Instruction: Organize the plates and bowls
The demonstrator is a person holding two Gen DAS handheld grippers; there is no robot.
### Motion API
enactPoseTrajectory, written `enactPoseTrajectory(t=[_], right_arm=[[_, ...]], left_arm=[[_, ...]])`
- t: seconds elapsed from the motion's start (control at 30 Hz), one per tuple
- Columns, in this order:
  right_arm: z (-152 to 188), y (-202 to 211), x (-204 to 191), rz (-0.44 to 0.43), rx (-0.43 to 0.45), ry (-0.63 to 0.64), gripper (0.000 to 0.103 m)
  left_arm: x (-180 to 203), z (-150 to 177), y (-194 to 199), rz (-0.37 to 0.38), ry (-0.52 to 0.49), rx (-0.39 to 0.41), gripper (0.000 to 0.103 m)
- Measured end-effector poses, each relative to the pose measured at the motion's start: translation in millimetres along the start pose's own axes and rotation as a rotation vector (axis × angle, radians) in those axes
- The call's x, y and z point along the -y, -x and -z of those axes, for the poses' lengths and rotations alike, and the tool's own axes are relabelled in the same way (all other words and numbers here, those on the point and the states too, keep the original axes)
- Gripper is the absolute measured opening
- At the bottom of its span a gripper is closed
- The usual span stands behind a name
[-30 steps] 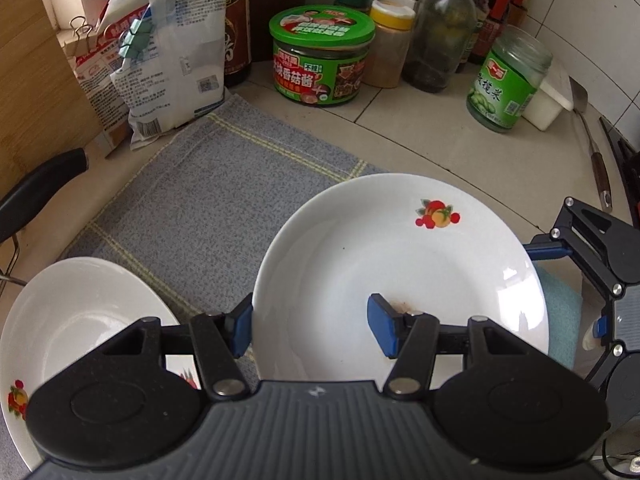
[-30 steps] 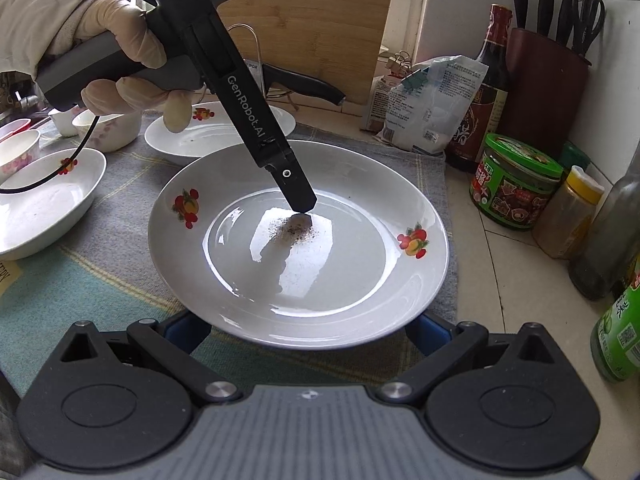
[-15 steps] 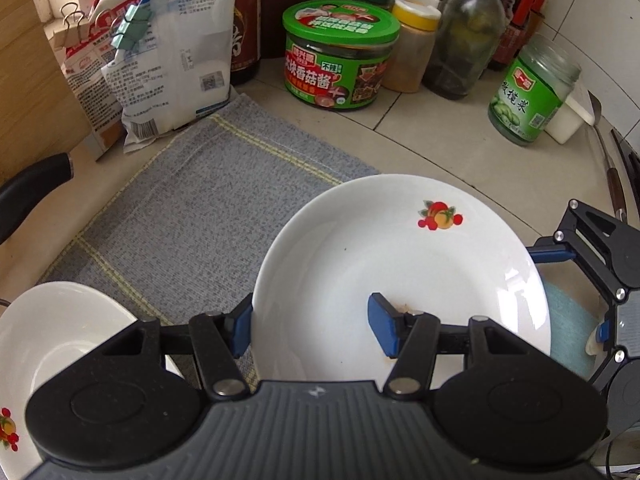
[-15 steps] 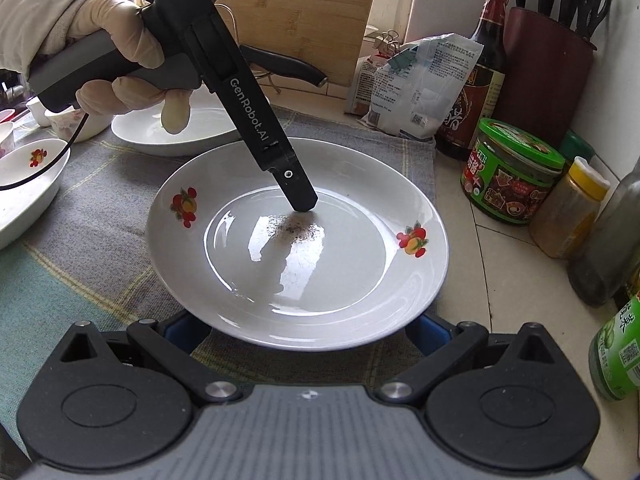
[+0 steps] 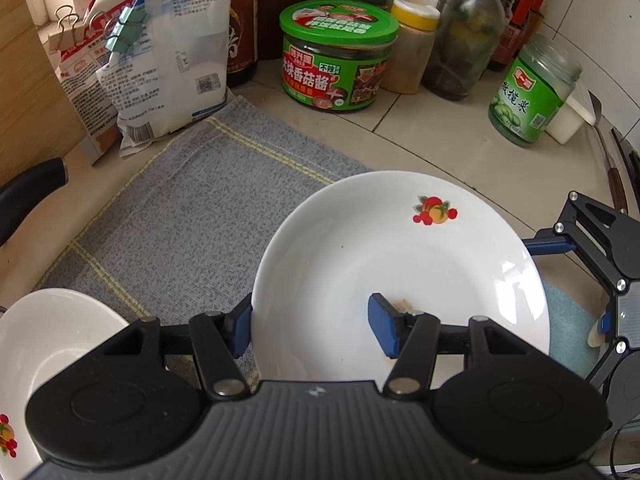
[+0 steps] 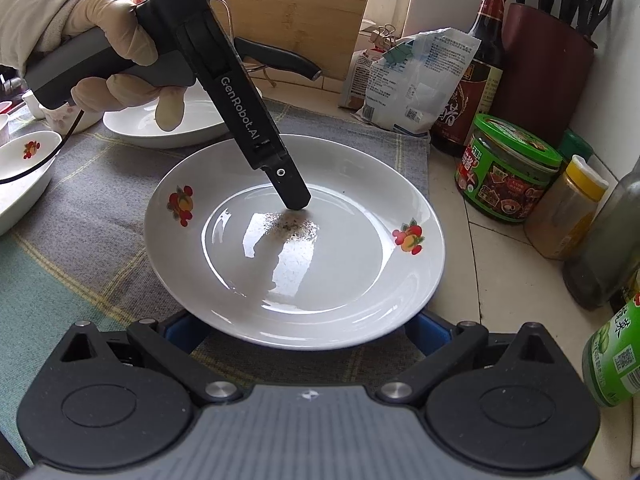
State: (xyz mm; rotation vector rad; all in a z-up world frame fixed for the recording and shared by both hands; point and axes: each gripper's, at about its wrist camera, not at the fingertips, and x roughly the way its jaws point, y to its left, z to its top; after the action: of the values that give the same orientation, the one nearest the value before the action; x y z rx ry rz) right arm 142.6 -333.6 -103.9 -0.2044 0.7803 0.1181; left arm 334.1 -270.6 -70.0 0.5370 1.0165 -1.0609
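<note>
On the gray mat (image 6: 96, 216), white plate (image 6: 344, 280) lies flat, face up.

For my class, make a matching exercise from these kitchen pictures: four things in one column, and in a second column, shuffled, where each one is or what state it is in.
Things:
1. plate
2. knife block
3. mushroom sauce jar
4. left gripper

Places or states:
A. by the wall, holding knives and scissors
B. green lid, on the tiled counter
C. one finger inside the plate, one outside its rim
D. on the grey cloth, fruit prints on its rim

Pairs: 1-D, 2-A, 3-B, 4-C
</note>
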Motion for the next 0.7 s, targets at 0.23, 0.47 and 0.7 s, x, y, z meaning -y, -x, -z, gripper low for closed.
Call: enactPoseTrajectory(t=[0.23,0.47,0.7], right_arm=[[5,3,1,0.007,0.001,-0.034,0.103],[12,28,-3,0.084,-0.026,-0.09,0.103],[14,61,-11,0.137,0.049,-0.232,0.103]], left_arm=[[1,2,18,-0.047,0.007,0.058,0.09],[13,20,74,-0.114,0.025,0.19,0.092],[48,62,122,-0.202,0.051,0.291,0.097]])
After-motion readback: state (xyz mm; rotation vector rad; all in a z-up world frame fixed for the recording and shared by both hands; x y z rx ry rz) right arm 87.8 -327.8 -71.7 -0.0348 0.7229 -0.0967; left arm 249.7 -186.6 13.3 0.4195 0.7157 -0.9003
